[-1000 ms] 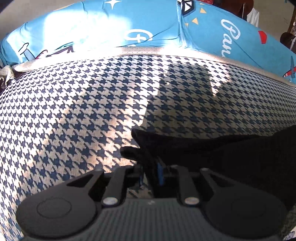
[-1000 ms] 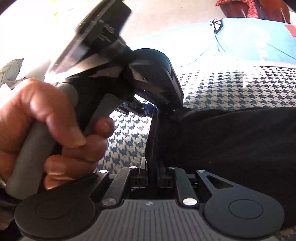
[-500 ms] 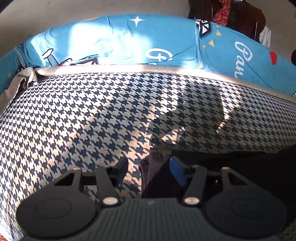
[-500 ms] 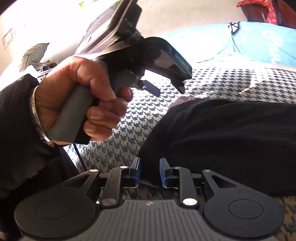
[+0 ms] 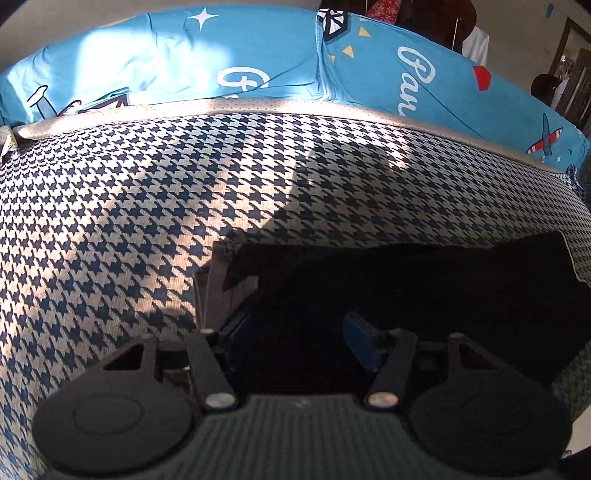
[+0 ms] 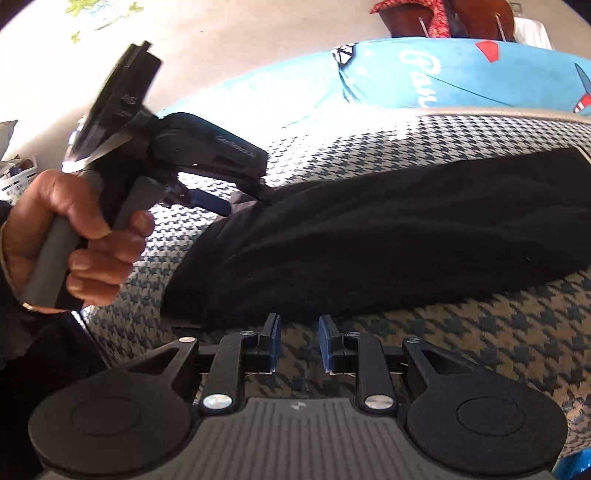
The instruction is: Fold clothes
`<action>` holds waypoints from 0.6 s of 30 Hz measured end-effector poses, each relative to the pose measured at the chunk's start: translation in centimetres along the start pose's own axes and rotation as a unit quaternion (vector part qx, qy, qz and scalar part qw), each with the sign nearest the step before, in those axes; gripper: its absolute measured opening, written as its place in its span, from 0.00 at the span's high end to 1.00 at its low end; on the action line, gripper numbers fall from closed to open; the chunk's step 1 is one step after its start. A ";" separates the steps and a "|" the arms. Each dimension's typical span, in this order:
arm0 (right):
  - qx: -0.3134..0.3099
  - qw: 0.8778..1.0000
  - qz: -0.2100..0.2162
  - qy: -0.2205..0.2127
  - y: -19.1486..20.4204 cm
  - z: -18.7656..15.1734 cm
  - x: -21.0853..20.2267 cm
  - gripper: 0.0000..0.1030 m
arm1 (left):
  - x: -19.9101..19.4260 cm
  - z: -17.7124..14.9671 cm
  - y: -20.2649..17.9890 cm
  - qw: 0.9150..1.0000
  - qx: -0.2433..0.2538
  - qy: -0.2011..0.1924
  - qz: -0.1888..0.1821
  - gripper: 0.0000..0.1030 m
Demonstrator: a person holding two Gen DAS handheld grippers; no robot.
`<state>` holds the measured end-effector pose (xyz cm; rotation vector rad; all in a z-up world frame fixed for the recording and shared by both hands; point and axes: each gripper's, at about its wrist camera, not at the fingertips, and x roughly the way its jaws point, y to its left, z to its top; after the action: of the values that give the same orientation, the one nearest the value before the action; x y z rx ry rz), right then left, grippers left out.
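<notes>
A black garment [image 5: 424, 280] lies folded in a long band on the houndstooth cover [image 5: 129, 221], with a strip of grey lining [image 5: 218, 280] showing at its left end. My left gripper [image 5: 299, 339] stands open wide, low over that left end, its blue pads [image 5: 360, 341] apart above the black cloth. In the right wrist view the same garment [image 6: 369, 240] stretches to the right. My right gripper [image 6: 300, 343] is open just short of its near edge, holding nothing. A hand [image 6: 85, 229] holds the left gripper [image 6: 236, 192] at the garment's far left corner.
Blue cushions [image 5: 184, 66] with white lettering and plane prints line the back edge of the cover [image 6: 480, 332]. Clothes hang behind them at the upper right [image 5: 424, 14]. A pale wall [image 6: 240, 37] rises to the left. Bare houndstooth spreads left of the garment.
Both grippers were shut on the garment's left end a second ago. Both have opened, let go and drawn back, and the garment now lies flat.
</notes>
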<state>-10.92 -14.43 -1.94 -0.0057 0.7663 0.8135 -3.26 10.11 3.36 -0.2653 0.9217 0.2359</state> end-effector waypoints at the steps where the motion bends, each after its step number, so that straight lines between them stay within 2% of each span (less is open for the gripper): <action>1: 0.021 1.000 0.005 0.002 -0.6 -0.1 0.0 0.77 | 0.0 -0.1 -0.2 1.000 0.003 0.001 0.000 0.41; 7: 0.133 0.990 0.034 0.008 -3.8 -0.1 0.4 0.77 | 0.2 -0.5 -0.4 1.000 0.008 0.004 0.001 0.41; 12: 0.171 0.984 0.044 0.007 -4.4 0.1 0.3 0.73 | 0.3 -0.4 -0.1 1.000 0.004 0.007 0.002 0.40; 14: 0.200 0.978 0.053 0.006 -5.0 0.1 0.4 0.71 | 0.4 -0.5 -0.1 1.000 0.003 0.008 0.002 0.36; 18: 0.251 0.966 0.068 0.003 -5.9 0.0 0.4 0.68 | 0.5 -0.7 -0.4 1.000 0.009 0.008 0.003 0.36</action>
<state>-6.88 -18.35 -3.85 0.5017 0.9694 0.7292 -3.34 9.52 2.62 -0.2488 0.9398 0.2315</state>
